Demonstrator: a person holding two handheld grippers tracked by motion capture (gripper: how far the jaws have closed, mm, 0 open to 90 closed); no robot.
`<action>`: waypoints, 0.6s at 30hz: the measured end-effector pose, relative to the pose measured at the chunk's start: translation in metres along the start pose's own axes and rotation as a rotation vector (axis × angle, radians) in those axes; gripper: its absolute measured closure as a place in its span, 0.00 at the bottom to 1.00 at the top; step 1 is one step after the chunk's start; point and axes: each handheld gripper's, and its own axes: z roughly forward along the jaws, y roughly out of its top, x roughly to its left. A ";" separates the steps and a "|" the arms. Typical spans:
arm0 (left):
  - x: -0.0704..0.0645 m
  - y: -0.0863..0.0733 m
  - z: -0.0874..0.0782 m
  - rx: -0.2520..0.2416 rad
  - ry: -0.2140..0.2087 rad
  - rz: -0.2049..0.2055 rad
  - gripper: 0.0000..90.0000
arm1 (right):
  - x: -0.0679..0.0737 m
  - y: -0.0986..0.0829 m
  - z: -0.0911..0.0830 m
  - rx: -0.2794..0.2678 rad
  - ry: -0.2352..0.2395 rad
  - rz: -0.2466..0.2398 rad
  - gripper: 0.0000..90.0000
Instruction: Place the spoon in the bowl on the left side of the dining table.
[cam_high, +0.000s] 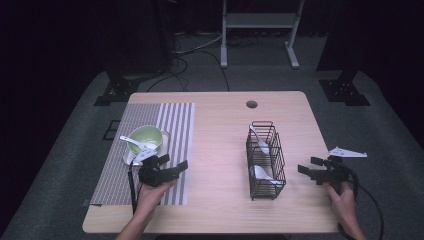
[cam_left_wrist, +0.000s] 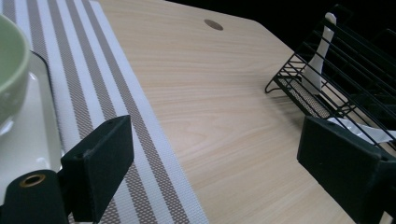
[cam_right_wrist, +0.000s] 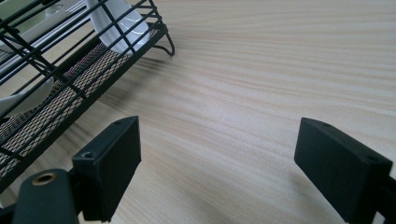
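Observation:
A green bowl (cam_high: 146, 137) with a white spoon (cam_high: 137, 143) across it sits on a white plate (cam_high: 131, 159) on the striped placemat (cam_high: 120, 172) at the table's left. Just in front of the plate my left gripper (cam_high: 173, 164) is open and empty over the mat's right part. A black wire basket (cam_high: 265, 161) right of centre holds white spoons (cam_high: 261, 143). My right gripper (cam_high: 309, 166) stands open and empty to the basket's right, near the table edge. The left gripper view shows the bowl (cam_left_wrist: 9, 65) and the basket (cam_left_wrist: 336, 70). The basket (cam_right_wrist: 65, 79) fills the right gripper view's upper left.
A round cable hole (cam_high: 251, 104) lies near the table's far edge. A grey three-cornered plate (cam_high: 347, 152) sticks out past the right edge. Bare wood (cam_high: 215, 150) spans between the mat and the basket. Dark stands and cables sit on the floor beyond.

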 end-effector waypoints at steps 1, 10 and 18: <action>-0.001 -0.001 0.001 0.002 -0.001 0.002 0.11 | 0.000 0.000 0.000 0.000 0.000 0.000 0.15; -0.014 -0.008 0.007 0.023 -0.024 0.026 0.11 | 0.000 0.000 0.000 -0.001 0.002 -0.001 0.15; -0.025 -0.017 0.013 0.045 -0.060 0.038 0.11 | 0.000 0.000 0.000 -0.001 0.004 -0.004 0.15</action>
